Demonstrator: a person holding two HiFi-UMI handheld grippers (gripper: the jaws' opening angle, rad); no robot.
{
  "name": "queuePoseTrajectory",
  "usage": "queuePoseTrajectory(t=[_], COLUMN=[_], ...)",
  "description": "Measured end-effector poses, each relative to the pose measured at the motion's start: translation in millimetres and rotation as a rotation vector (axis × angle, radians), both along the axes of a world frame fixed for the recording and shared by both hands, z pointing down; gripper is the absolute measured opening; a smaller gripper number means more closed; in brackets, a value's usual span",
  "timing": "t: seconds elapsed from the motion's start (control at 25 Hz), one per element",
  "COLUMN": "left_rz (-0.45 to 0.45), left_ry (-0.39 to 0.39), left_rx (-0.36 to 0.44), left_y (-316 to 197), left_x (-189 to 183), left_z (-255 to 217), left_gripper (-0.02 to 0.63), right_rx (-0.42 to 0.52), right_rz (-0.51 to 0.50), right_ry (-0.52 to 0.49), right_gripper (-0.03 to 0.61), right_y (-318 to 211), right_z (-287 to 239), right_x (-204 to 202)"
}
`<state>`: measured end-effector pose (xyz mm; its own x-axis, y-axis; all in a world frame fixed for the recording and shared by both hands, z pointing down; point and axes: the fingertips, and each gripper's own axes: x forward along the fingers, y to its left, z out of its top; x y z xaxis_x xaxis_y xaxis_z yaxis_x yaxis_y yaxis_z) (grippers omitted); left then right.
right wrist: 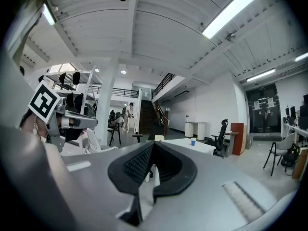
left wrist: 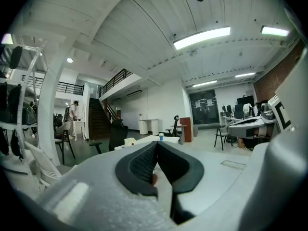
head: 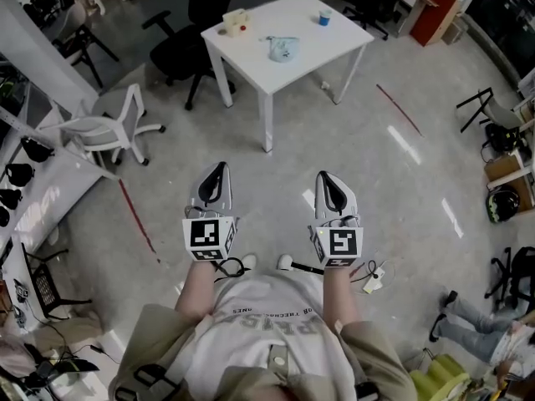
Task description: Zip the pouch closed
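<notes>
In the head view, the left gripper (head: 218,172) and the right gripper (head: 325,179) are held side by side in the lower middle of the frame. Both are level and pointed toward the top of the picture. They are carried above the grey floor (head: 393,190), well apart from the white table (head: 305,40) seen at the upper middle. The pouch (head: 282,48), pale blue and crumpled, is laid near the middle of that table top and is touched by neither gripper. A blue cup (head: 324,17) is placed near the table's upper right corner, and a cream box (head: 235,22) near its upper left edge. A black office chair (head: 171,53) is parked just left of the table, and a white chair (head: 113,128) is seen lower down at the left. A red line (head: 138,220) is marked on the floor at the left of the left gripper.

In the left gripper view the two dark jaws are seen brought together at their tips, with nothing clamped between them. The table and the cup are made out small and far beyond them, and the right gripper is seen at the right edge. In the right gripper view the jaws are likewise closed on nothing, the cup and table are seen beyond them right of centre, and the left gripper is shown at the left edge. The pouch cannot be made out in either gripper view.
</notes>
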<state>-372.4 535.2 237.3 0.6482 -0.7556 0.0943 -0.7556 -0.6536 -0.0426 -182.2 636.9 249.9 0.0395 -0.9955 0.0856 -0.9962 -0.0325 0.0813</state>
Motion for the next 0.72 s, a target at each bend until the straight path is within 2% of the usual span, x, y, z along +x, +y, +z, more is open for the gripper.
queuePoseTrajectory(t=[0.2, 0.24, 0.28, 0.32, 0.36, 0.44, 0.72], left_rz=[0.013, 0.009, 0.003, -0.005, -0.013, -0.024, -0.055], left_ry=[-0.023, -0.030, -0.035, -0.038, -0.038, -0.031, -0.050], left_rx=[0.004, 0.009, 0.012, 0.011, 0.006, -0.005, -0.010], left_y=[7.3, 8.9, 10.4, 11.6, 12.5, 14.7, 33.8], left_x=[14.3, 17.1, 20.1, 23.2, 26.3, 32.5, 51.9], left_z=[-5.3, -5.2, -4.5, -3.3, -2.2, -1.3, 0.9], left_gripper=[0.009, 0.009, 0.049, 0.149, 0.211, 0.248, 0.250], right_rx=[0.044, 0.048, 0.048, 0.047, 0.045, 0.038, 0.037], right_rz=[-0.060, -0.073, -0.085, -0.090, -0.089, -0.086, -0.116], right_ry=[-0.110, -0.131, -0.148, -0.161, -0.167, -0.166, -0.173], right_gripper=[0.002, 0.039, 0.149, 0.186, 0.205, 0.253, 0.256], right_y=[5.9, 7.8, 10.1, 12.7, 15.1, 19.0, 36.5], right_z=[-3.0, -1.6, 0.3, 2.2, 3.6, 5.2, 4.9], right_x=[11.3, 14.2, 17.8, 22.6, 28.2, 38.9, 68.1])
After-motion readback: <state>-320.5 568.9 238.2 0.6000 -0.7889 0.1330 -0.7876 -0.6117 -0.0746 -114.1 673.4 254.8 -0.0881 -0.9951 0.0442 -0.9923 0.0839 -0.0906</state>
